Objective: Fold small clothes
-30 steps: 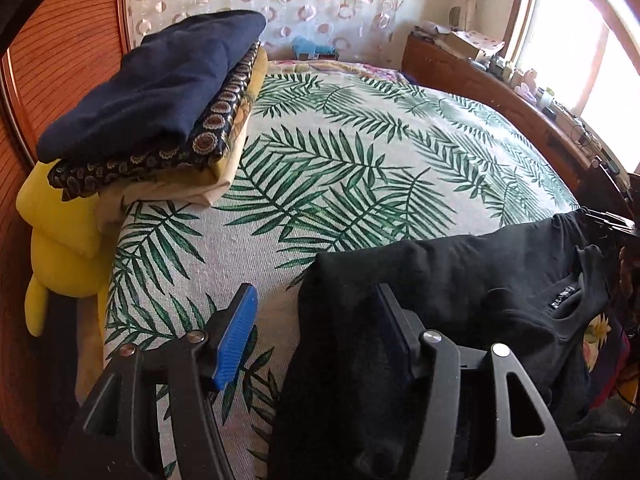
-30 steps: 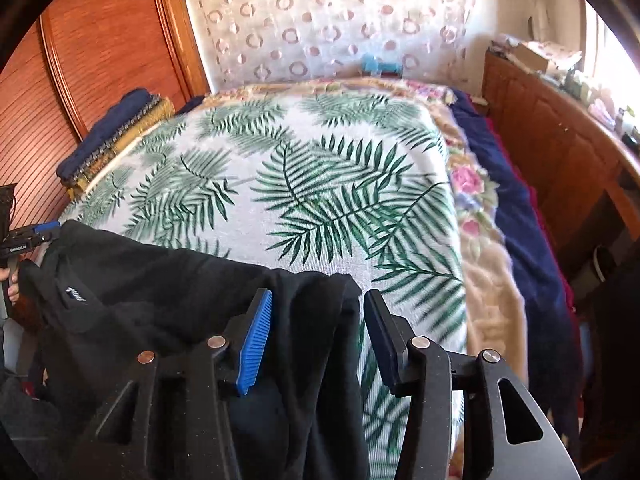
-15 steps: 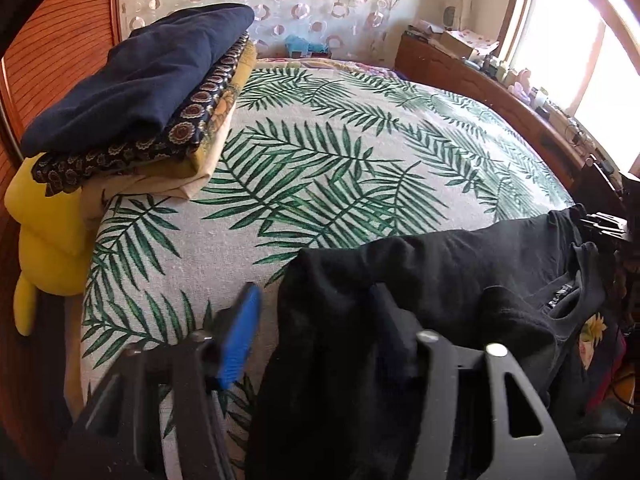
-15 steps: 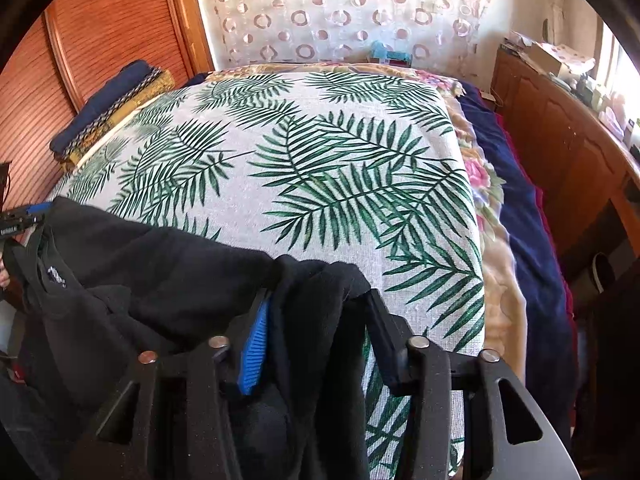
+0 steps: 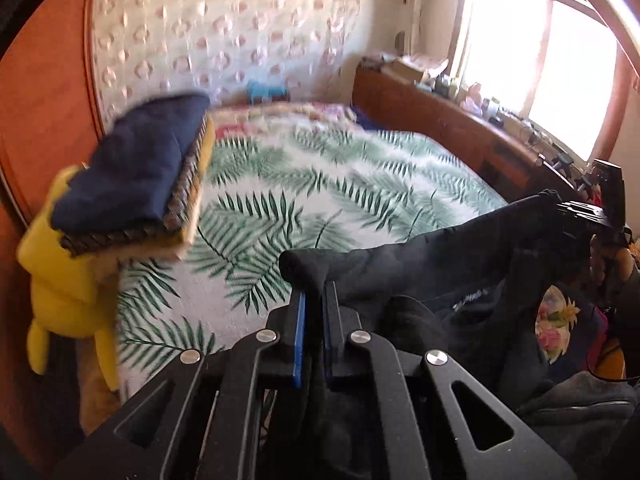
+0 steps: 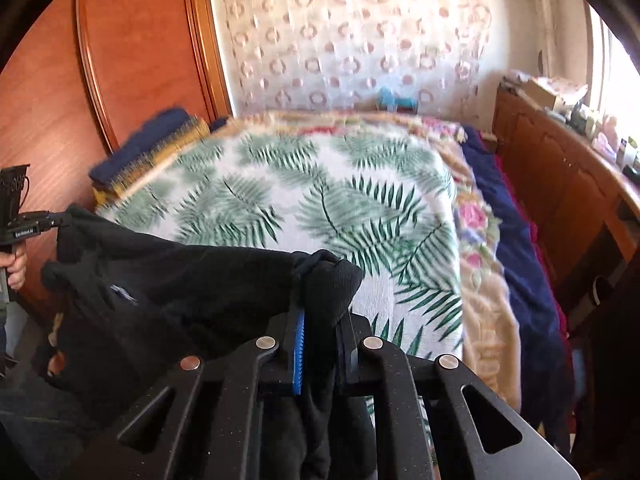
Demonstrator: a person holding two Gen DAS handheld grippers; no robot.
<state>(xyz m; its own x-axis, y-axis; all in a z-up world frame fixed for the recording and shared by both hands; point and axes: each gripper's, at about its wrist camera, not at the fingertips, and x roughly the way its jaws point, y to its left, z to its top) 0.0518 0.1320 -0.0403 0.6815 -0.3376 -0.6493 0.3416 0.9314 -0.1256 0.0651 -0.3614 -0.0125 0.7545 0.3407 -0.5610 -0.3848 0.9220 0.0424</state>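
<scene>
Evidently both grippers clamp one black garment [image 5: 460, 264], stretched between them above the near edge of the bed [image 5: 344, 184], sagging at its middle. The left gripper [image 5: 313, 312] has just been closing; its blue pads now stand nearly together with a bunched corner of cloth between them, a knob of fabric bulging past the tips at 12 o'clock. The right gripper [image 6: 320, 320] has likewise just been closing and pinches a thicker wad of the same cloth, which spills over its tips.

Handling, as judged: the garment is light, soft and wholly limp; it drapes rather than holds shape. It is not fragile, but a knit corner can creep out of smooth pads, so grips at opposite shoulder or hem corners, taken deep, suit it best.

Differences between views: the left wrist view shows the neckline label at 4 o'clock, the window at 1 o'clock, and the folded stack [image 5: 140, 184] of navy, patterned and yellow pieces at 9 o'clock close up. The right wrist view shows that stack only distantly at 10 o'clock, but adds the person's hand [image 6: 17, 268] on the left tool at 9 o'clock and the navy blanket [image 6: 516, 256] along the bed's side at 3 o'clock.
</scene>
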